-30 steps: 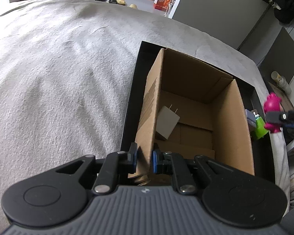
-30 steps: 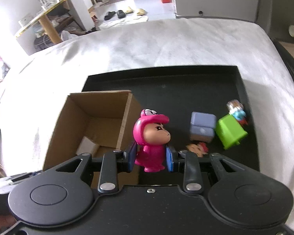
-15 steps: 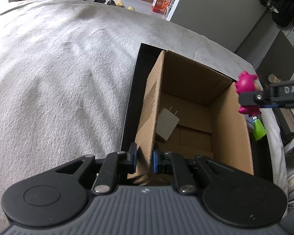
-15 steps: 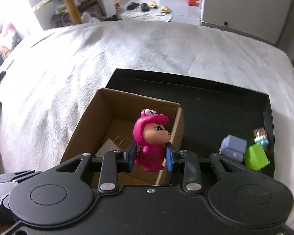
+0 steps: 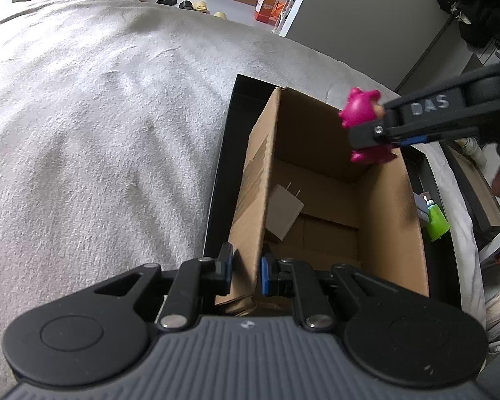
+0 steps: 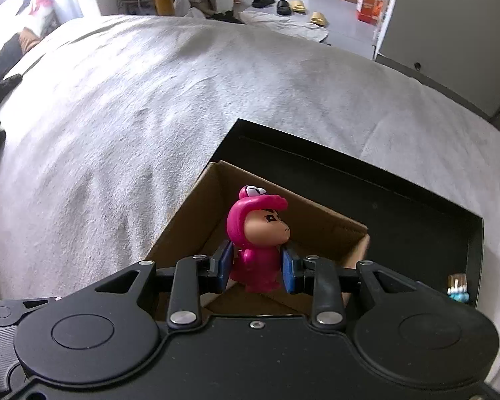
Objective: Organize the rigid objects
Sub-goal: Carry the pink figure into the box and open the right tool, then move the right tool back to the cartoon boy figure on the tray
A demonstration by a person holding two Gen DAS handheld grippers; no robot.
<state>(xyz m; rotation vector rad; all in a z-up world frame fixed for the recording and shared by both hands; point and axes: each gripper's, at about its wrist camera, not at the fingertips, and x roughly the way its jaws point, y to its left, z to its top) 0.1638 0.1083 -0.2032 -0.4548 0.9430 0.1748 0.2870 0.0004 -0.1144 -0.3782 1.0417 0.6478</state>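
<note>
An open cardboard box [image 5: 393, 233] [image 6: 320, 230] stands on a black tray [image 5: 223, 180] [image 6: 400, 213] on a grey bed cover. My left gripper [image 5: 246, 275] is shut on the box's near left wall. A white plug adapter [image 5: 283, 211] lies inside the box. My right gripper [image 6: 256, 269] is shut on a pink toy figure [image 6: 256, 233] [image 5: 361, 113] and holds it upright above the box's open top, near the far right corner in the left wrist view.
A green block [image 5: 436, 221] and a small blue-and-white figure [image 6: 458, 288] lie on the tray to the right of the box. The grey bed cover [image 5: 100, 133] spreads wide to the left. Shoes and furniture stand on the floor beyond the bed.
My right gripper has carried the pink figure leftward from beside the box to above its opening, rolling as it went. The left gripper has stayed clamped on the box wall.
</note>
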